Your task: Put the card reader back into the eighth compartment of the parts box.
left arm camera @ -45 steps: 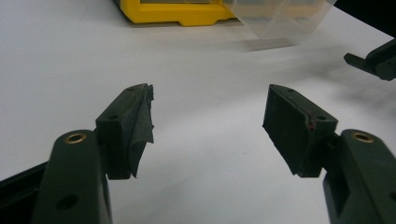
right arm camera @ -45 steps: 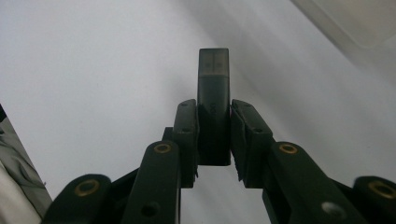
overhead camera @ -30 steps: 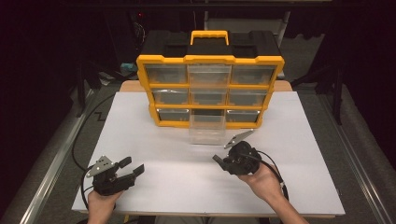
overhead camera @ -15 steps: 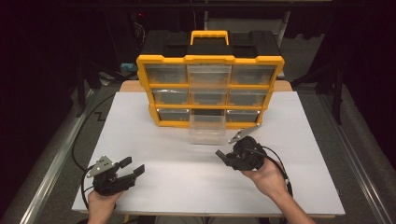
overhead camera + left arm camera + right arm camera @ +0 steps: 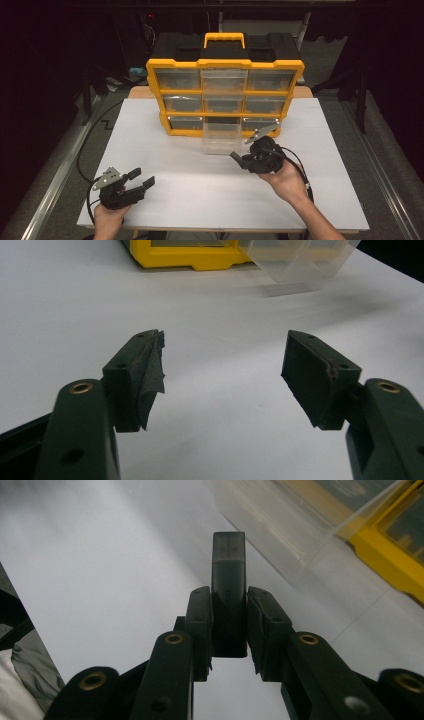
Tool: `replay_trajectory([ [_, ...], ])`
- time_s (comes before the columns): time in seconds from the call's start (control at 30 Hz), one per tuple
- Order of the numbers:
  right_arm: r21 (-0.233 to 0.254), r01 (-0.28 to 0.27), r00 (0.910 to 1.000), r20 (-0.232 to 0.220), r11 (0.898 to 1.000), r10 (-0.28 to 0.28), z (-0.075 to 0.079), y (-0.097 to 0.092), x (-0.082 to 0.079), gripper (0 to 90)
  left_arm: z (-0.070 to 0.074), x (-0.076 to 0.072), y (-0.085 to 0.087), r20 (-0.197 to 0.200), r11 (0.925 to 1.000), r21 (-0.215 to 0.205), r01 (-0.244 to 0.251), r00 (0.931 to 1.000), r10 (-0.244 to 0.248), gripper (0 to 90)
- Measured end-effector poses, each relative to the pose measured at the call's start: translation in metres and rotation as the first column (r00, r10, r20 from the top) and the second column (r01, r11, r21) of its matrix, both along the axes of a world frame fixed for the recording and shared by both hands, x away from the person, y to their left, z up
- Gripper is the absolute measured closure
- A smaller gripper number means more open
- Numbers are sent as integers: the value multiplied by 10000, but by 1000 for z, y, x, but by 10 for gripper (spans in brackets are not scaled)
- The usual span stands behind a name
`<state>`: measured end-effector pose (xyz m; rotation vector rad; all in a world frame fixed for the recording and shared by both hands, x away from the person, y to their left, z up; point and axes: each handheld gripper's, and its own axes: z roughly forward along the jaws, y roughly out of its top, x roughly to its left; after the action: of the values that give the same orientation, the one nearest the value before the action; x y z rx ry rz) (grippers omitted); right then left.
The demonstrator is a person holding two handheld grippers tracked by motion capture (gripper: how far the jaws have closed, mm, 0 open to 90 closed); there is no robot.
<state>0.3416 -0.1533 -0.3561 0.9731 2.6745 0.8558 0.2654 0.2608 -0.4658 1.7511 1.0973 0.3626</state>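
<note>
So the right hand (image 5: 285,181) comes in from the bottom right with the forearm angled up toward the middle of the table, and the right gripper (image 5: 239,158) sits just in front of the pulled-out clear drawer (image 5: 221,137). Its jaws are clamped narrow on a small dark USB stick (image 5: 228,592). In the right gripper view the stick's long axis runs straight along the jaws, its capped end poking out past the tips toward the drawer, which is near but apart from it.

The left hand (image 5: 107,216) is down at the near-left corner of the table, well apart from the other one. The left gripper (image 5: 142,179) points up and to the right across the surface. Its jaws stand wide with nothing between them, just bare tabletop in the left gripper view.

The surface is a plain white table top (image 5: 165,165). At its far side stands a yellow-and-black organizer (image 5: 225,95) with 9 clear drawers in 3 rows of 3 and a yellow carry handle (image 5: 224,39) on top. The bottom-middle drawer is the one slid out forward. The room around the table is dark, with metal rails (image 5: 50,175) along the left side and black cables (image 5: 87,145) trailing off the table edge.
</note>
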Motion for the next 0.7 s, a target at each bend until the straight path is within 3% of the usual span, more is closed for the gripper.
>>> replay_trajectory([
  [0.7,-101,329,9992,244,9994,-326,24,7,25,733,0,0,0,12,10000,-19,42,10000,-42,334],
])
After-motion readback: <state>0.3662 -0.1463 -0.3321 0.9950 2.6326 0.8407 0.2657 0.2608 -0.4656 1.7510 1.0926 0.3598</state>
